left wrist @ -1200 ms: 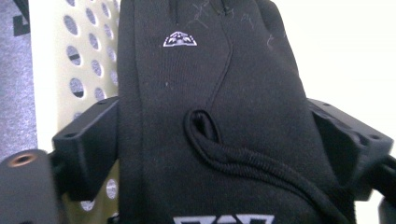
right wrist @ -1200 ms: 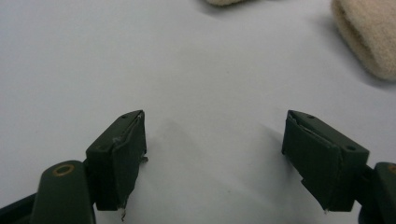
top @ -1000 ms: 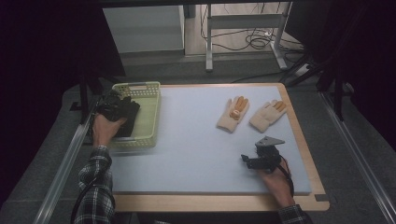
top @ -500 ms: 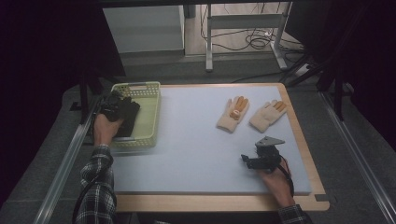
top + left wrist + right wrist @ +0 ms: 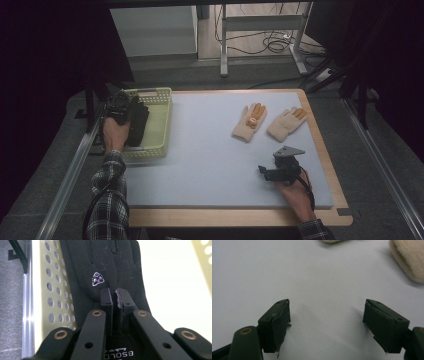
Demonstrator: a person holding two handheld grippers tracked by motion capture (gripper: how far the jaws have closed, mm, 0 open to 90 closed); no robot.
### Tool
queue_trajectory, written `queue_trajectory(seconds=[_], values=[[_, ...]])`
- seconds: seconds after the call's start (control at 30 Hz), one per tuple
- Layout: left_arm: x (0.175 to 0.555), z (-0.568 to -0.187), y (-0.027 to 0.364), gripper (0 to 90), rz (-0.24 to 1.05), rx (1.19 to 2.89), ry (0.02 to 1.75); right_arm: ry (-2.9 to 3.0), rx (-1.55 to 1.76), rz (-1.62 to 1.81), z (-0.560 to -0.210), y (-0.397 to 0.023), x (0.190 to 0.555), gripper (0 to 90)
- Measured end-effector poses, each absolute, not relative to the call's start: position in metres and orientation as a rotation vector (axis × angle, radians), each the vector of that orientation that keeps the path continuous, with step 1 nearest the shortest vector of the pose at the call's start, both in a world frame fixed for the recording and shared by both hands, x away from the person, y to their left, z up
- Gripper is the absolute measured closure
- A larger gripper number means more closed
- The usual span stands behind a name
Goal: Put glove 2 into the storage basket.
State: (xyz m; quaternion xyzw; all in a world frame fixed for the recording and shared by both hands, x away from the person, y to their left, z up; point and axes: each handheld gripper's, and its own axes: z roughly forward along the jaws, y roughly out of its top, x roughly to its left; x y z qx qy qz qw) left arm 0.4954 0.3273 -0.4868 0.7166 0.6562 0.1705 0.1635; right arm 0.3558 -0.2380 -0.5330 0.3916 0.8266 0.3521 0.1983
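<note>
Left gripper (image 5: 115, 302), jaws pinched together on a fold of the black glove (image 5: 110, 270) lying against the left wall of the green basket (image 5: 159, 120) at the table's far-left corner. The glove looks soft, light and limp, so it is best gripped at the cuff or a bunched fold. Right gripper (image 5: 327, 322) rests wide open and empty near the table's near-right edge.

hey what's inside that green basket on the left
A black glove lies in the green basket, pinched by the left claw. Whatever sits under the glove is covered; the rest of the basket floor looks bare.
</note>
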Motion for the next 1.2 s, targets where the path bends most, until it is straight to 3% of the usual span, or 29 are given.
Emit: queue_trajectory(seconds=[0.2,0.5,0.83,1.2], values=[[0.489,-0.485,0.331,56.6,0.514,1.998,1.864,2.312,1.096,0.986,-0.533,-0.238,0.356,21.5],[0.457,-0.459,0.323,26.9,0.526,1.888,1.591,2.312,1.095,0.985,-0.533,-0.238,0.356,21.5],[0.416,-0.447,0.290,8.5,0.525,1.898,1.347,2.312,1.095,0.983,-0.533,-0.238,0.356,21.5],[0.379,-0.439,0.240,3.6,0.469,1.929,1.148,2.314,1.093,0.981,-0.533,-0.238,0.356,21.5]])
